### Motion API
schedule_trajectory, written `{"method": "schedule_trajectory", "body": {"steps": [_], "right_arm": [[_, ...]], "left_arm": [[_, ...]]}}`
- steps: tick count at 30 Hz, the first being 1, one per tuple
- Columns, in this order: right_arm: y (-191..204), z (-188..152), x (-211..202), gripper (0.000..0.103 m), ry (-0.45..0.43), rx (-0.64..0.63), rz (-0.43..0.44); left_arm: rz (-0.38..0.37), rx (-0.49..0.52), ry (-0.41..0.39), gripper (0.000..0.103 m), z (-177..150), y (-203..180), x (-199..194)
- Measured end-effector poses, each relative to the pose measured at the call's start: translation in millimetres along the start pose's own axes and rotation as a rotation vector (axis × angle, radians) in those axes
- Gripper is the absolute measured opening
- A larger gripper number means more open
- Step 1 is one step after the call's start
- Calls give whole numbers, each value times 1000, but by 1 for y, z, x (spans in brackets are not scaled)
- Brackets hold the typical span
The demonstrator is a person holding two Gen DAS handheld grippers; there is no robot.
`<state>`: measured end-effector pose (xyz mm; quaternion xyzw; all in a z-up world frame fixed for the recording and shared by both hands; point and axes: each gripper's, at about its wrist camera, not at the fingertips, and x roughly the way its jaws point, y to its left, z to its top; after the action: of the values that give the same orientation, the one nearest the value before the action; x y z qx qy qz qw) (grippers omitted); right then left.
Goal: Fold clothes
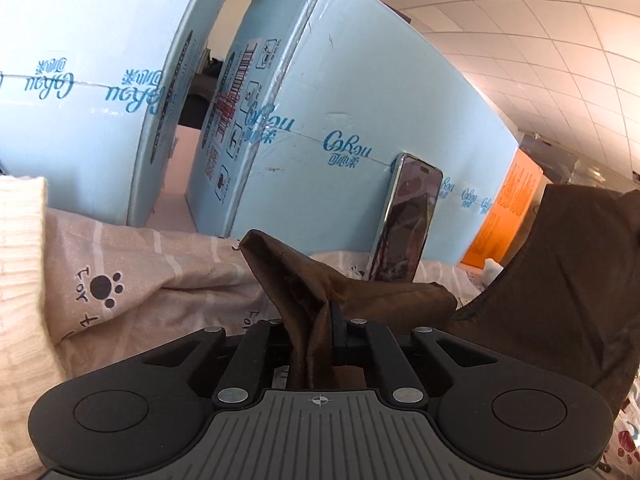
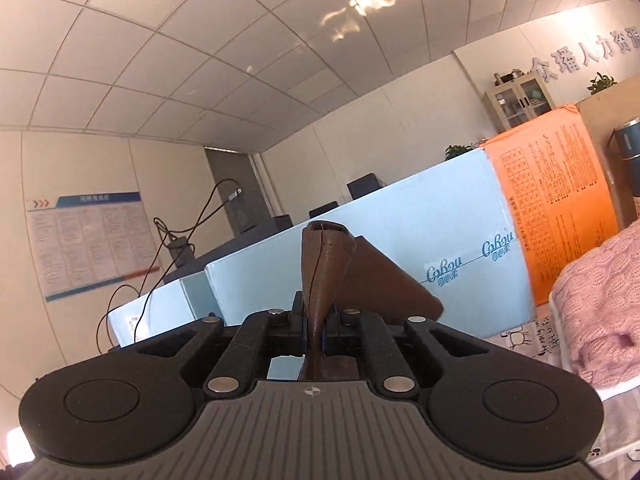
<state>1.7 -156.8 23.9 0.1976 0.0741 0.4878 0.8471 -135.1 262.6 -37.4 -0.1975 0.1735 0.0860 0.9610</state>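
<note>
Left wrist view shows the left gripper (image 1: 316, 320) clamped on a corner of the brown garment (image 1: 352, 288), lifted above the patterned sheet (image 1: 168, 268). The right gripper (image 2: 316, 320) pinches another corner, held higher. Folding looks barely begun; no finished fold shows.

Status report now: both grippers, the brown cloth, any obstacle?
Left gripper shut on brown cloth. Right gripper shut on it too, lifted. Phone leans on blue box just ahead.
</note>
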Motion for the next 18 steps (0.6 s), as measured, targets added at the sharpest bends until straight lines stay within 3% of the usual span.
{"method": "schedule_trajectory", "body": {"steps": [6, 10, 13, 17, 18], "right_arm": [[-47, -12, 21, 5, 48, 88, -87], [-79, -33, 10, 5, 135, 159, -228], [-88, -47, 2, 5, 217, 129, -307], [-89, -60, -3, 5, 315, 61, -343], [-88, -63, -4, 6, 339, 46, -348]], "left_arm": [[68, -34, -14, 6, 1, 14, -16], [69, -41, 19, 7, 1, 20, -6], [61, -12, 42, 7, 6, 17, 6], [70, 32, 89, 9, 10, 17, 20], [74, 29, 99, 13, 9, 18, 23]]}}
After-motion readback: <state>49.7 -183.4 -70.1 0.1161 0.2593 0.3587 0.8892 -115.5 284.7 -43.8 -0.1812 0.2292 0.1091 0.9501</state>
